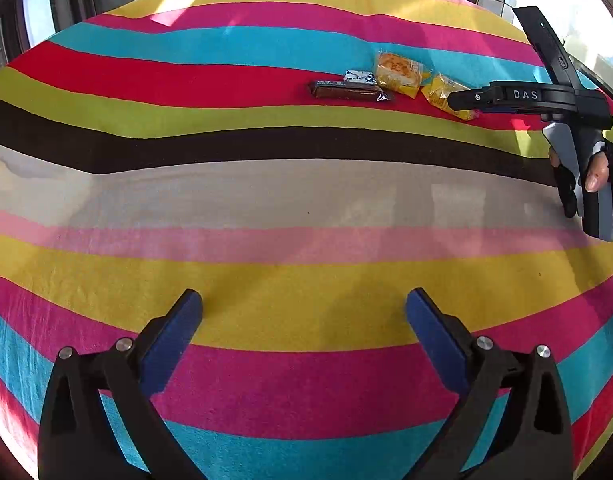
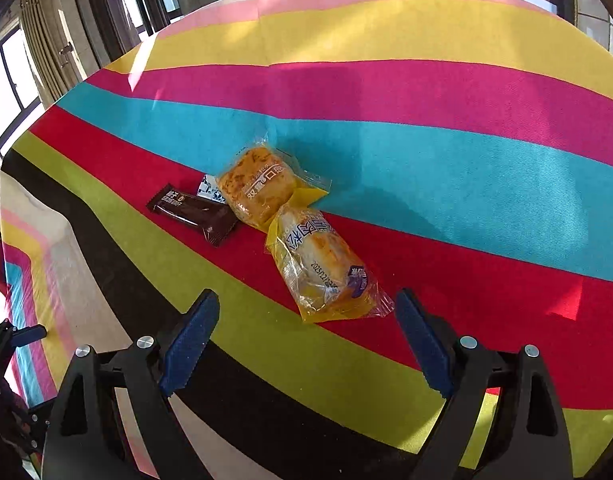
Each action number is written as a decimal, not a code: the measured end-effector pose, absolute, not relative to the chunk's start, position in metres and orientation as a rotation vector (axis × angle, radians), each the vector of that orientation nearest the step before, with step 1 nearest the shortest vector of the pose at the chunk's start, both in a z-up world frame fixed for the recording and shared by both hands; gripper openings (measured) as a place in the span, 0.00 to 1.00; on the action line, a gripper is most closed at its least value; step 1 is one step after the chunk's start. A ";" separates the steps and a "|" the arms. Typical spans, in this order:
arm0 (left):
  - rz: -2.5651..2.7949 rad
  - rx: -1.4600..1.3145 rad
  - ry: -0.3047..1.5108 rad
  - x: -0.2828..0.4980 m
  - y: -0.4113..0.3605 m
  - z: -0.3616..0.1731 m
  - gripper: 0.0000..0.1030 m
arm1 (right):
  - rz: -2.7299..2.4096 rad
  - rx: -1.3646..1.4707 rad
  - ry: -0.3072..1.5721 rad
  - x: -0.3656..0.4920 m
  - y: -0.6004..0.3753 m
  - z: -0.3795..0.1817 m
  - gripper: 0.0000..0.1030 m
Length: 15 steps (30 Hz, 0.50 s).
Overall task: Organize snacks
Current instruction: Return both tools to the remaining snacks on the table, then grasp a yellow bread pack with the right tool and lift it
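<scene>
Right gripper [image 2: 306, 344] wide open, empty, just short of the nearest yellow snack bag [image 2: 324, 268] on the striped cloth [image 2: 466, 160]. Go down slowly, close softly on the bag's middle. Left gripper [image 1: 304, 328] open too.

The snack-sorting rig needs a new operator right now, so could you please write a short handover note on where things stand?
Left gripper: open, nothing between its fingers, over bare striped tablecloth, away from the snacks.
Right gripper: open and empty, pointing at the nearest yellow bread pack, which lies just ahead of its fingers, not yet gripped.
Snacks: four in one cluster on the red stripe: two yellow bread packs, the second lying beyond the first; a dark brown bar; a small blue-and-white packet partly hidden behind them.
Done: nothing visibly sorted.
Left: all four snacks; no bin or tray is in view.
</scene>
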<state>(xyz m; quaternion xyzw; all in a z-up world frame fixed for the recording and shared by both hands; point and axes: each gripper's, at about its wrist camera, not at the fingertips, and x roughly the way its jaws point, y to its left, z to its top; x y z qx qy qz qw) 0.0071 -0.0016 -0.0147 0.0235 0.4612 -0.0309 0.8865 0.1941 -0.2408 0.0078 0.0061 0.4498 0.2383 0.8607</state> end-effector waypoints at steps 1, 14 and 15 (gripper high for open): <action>-0.064 0.050 0.959 0.007 -0.001 -0.015 0.98 | 0.505 0.060 0.951 0.204 -0.245 0.008 0.84; -0.063 0.050 0.959 0.006 -0.002 -0.016 0.98 | 0.566 0.120 0.936 0.223 -0.255 0.005 0.70; -0.063 0.049 0.959 0.006 -0.002 -0.015 0.98 | 0.554 0.081 0.945 0.221 -0.249 0.004 0.57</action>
